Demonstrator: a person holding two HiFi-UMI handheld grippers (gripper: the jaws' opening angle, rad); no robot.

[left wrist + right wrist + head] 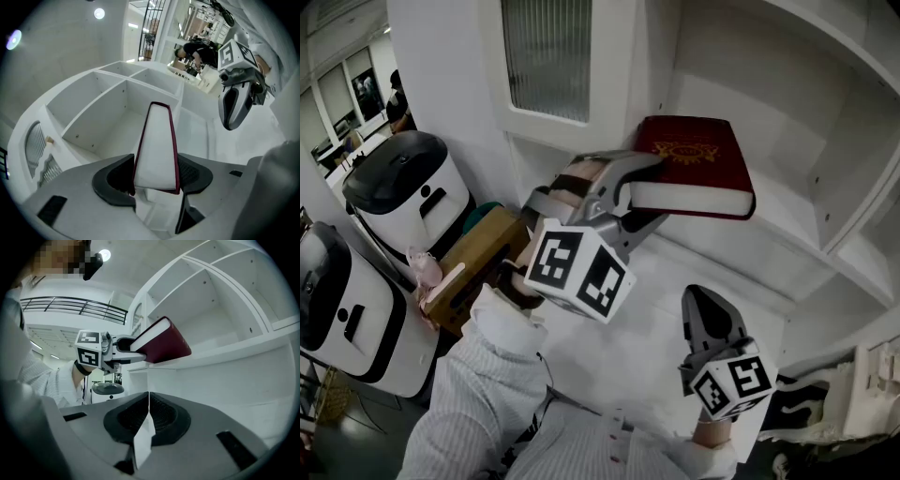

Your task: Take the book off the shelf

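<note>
A dark red book (pixel 694 155) with a gold emblem lies flat at the front of a white shelf (pixel 778 234). My left gripper (pixel 652 192) is shut on the book's near edge, one jaw above and one below. In the left gripper view the book's white page edge (pixel 157 150) stands between the two pads. The right gripper view shows the book (pixel 164 343) tilted, its held end raised off the shelf board (pixel 234 350). My right gripper (pixel 708 309) hangs lower right, below the shelf, shut and empty, its pads (pixel 161 416) pressed together.
A cabinet door with ribbed glass (pixel 548 56) stands left of the shelf opening. Two white machines with dark tops (pixel 403 187) (pixel 347 309) and a cardboard box (pixel 478 258) sit at the lower left. Shelf dividers (pixel 126 89) split the compartments behind the book.
</note>
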